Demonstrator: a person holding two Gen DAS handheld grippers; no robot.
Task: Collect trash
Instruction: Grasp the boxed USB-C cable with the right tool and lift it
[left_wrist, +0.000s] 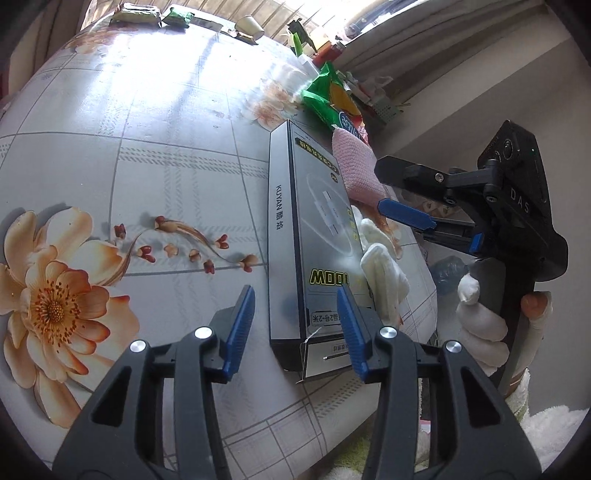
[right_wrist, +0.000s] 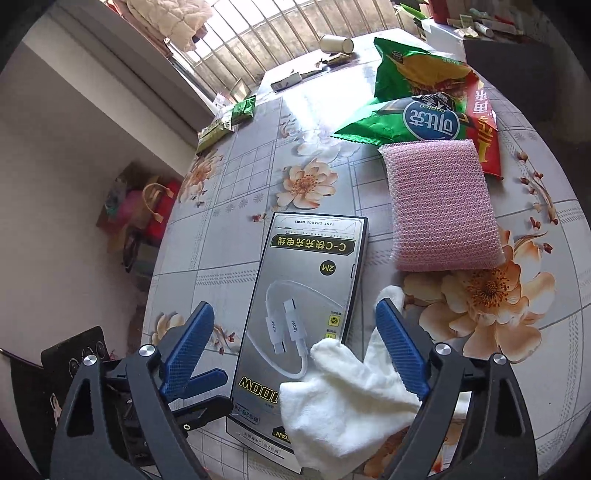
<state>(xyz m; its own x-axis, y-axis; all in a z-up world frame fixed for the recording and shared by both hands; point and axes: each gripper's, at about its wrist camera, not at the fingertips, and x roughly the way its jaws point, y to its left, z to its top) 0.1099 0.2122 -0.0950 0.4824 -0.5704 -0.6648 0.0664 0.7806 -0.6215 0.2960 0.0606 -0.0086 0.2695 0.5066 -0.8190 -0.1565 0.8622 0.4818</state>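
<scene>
**Q:** What do your jaws hold at this moment?

**A:** Nothing. My left gripper (left_wrist: 295, 328) hangs over the near end of the silver cable box (left_wrist: 314, 236), jaws parted, one blue pad on each side of the box's corner and neither pressing on it. My right gripper (right_wrist: 295, 354) stands released and wide over the same box (right_wrist: 299, 306); between its pads lie the box's near end and a white cloth (right_wrist: 347, 402), but the pads close on neither.

**Q:** Where is the trash?

**A:** On the desk (left_wrist: 147, 147), under its flowered cover. The box lies flat near the desk's edge. The white cloth is draped over the box's near corner. Just beyond it sits a pink sponge (right_wrist: 439, 206), and touching the sponge's far edge lies a heap of green and red snack bags (right_wrist: 417, 92). At the far side of the desk a paper cup (right_wrist: 336, 43) lies tipped on its side, with small green packets (right_wrist: 242, 109) well apart from it along the far left edge.

**Q:** Can the two grippers see each other?

**A:** Yes. From my left wrist, the right gripper (left_wrist: 406, 192) shows over the sponge (left_wrist: 354, 170), held in a white-gloved hand (left_wrist: 484, 325). From my right wrist, the left gripper's blue pads appear at the box's left edge.
</scene>
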